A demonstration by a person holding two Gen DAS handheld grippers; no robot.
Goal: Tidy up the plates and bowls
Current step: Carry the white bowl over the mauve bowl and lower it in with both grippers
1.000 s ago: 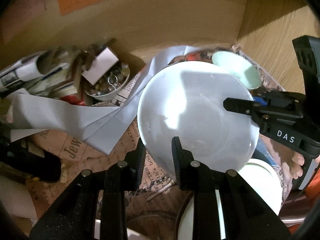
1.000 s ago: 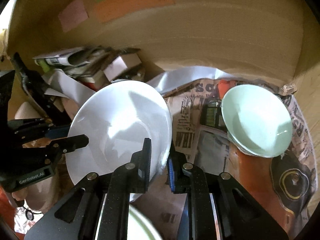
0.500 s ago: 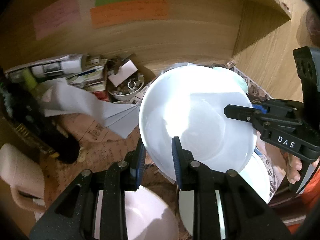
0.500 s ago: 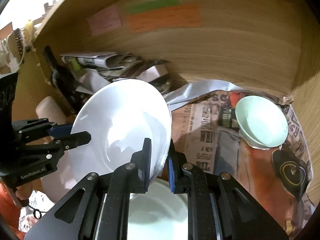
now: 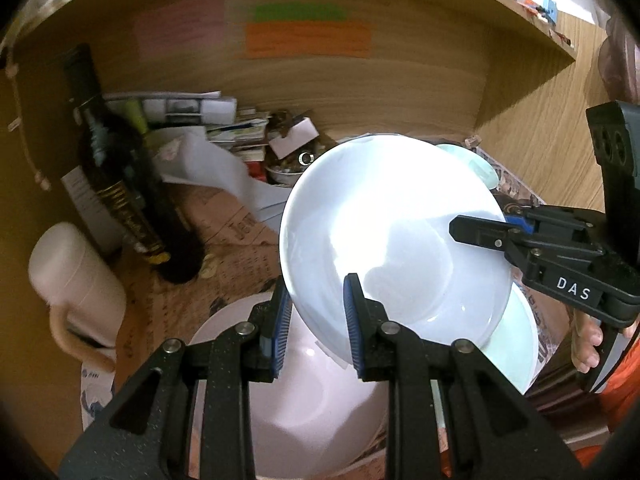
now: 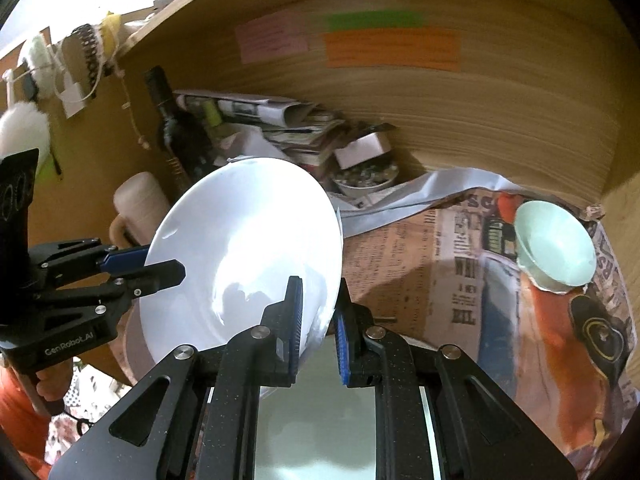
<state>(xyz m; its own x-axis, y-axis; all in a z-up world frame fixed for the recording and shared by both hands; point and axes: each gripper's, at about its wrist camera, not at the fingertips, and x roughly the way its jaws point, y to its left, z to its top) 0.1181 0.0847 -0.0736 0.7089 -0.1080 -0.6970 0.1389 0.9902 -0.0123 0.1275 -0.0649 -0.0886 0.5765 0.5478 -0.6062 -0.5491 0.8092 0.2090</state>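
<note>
While both tools clamp white plate (image 5: 392,236) by opposite rim edges, plate hangs tilted above newspaper-lined shelf (image 6: 420,264). Left tool (image 5: 314,312) pinches rim at plate's 7 o'clock; right tool (image 6: 318,320) pinches rim at 5 o'clock in its own view. Pale green bowl (image 6: 554,248) sits on newspaper at 2 o'clock, well apart. Dark bottle (image 5: 120,176) stands upright at 10 o'clock. Pinkish bowl (image 5: 304,400) lies below left tool.

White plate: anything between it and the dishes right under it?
Nothing visible. The white plate hangs tilted, its rim clamped by both the left gripper and the right gripper. A pink bowl and a pale green plate lie directly below, with open air between.
</note>
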